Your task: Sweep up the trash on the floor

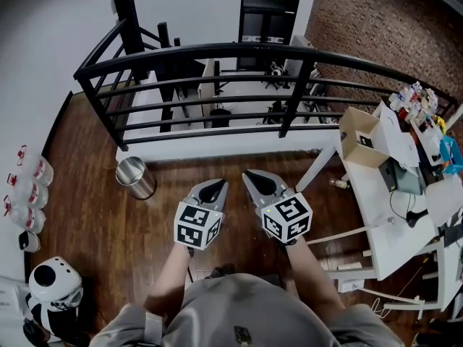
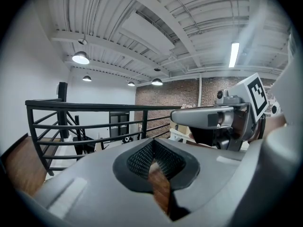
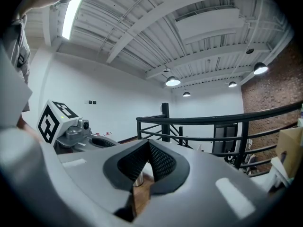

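— Where is the trash lying?

— I'm not finding any plain trash on the dark wooden floor. One small pale thing is lying by a leg of the white table; I can't tell whether it's trash. A round shiny metal bin is standing to my left, well apart from it.

— And your grippers?

— I'm holding the left gripper and the right gripper side by side before me, both closed on nothing. No broom or dustpan is showing.

— So which step is that?

— I'm judging that it fits two. Either the floor is waiting for a sweep with the tools out of sight, or it's swept and the tools are put away. Either way, the next move is calling for a look around.

— What is one view showing that another isn't?

— Only the head view is giving me the floor, bin and table. The gripper views are looking nearly level, showing the black metal railing, the red brick wall and round ceiling lamps. They are also showing the mesh pads pressed together. The right gripper view is catching the bin beyond its pads.
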Available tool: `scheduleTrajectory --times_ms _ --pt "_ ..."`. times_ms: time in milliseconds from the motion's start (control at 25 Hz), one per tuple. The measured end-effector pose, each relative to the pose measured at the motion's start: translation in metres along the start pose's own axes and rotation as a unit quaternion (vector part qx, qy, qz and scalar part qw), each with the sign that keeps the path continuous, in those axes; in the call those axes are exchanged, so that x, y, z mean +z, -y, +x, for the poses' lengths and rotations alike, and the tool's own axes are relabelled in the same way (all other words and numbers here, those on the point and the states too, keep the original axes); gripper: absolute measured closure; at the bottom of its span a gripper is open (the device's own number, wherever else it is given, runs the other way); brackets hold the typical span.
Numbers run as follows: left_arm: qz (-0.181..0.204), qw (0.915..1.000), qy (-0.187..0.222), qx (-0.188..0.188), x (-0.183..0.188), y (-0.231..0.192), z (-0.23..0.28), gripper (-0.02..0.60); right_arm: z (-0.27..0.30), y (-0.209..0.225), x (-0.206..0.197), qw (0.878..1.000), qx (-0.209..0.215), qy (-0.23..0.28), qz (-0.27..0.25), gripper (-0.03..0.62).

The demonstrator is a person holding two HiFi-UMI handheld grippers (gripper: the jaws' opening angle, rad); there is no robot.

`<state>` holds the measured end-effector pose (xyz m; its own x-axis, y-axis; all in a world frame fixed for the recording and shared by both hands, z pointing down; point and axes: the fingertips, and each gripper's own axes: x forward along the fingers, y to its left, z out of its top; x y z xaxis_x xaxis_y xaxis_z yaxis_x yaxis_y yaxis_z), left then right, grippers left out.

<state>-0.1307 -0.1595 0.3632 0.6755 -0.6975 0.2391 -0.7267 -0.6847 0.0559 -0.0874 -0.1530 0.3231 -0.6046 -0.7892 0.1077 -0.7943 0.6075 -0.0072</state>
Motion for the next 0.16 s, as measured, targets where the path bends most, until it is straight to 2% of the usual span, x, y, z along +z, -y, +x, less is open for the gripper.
scheduleTrajectory --times_ms 160 --pt "0.000 1.0000 0.001 0.001 0.0004 0.0024 -0.0016 0.574 -0.0040 0.0004 0.0002 1.000 -0.003 0.002 0.001 0.594"
